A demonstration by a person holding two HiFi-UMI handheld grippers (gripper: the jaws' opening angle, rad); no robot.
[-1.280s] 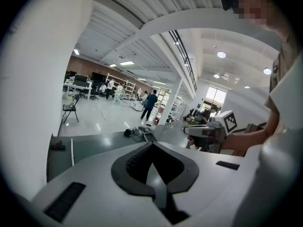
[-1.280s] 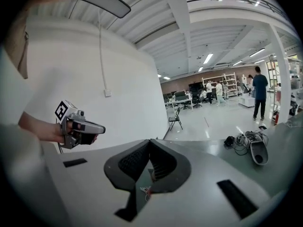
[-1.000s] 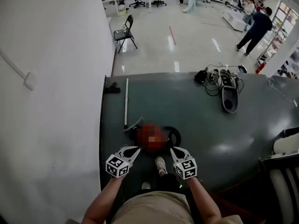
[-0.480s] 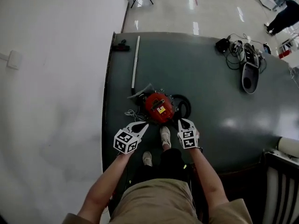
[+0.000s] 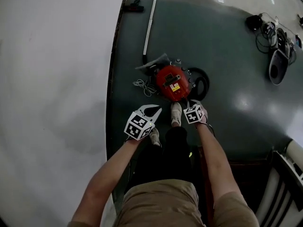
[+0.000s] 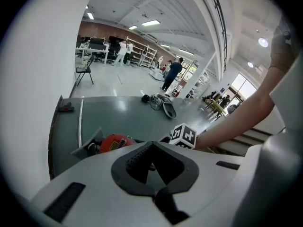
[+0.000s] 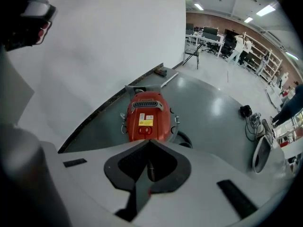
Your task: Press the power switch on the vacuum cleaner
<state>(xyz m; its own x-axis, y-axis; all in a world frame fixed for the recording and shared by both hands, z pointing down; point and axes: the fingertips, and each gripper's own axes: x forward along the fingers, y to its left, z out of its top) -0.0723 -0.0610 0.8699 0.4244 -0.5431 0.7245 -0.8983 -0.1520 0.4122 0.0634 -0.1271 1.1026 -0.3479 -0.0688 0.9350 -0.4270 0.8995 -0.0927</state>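
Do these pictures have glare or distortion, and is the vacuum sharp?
Head view: a pale glare patch on the dark mat, right of the vacuum; the mat's left edge bends from the lens. Left gripper view: black round border, window washed out. Right gripper view: same border, yet the vacuum is sharp.

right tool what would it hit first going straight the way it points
Probably the red vacuum cleaner, around its switch; the right tool points straight at it, though depth is unclear.
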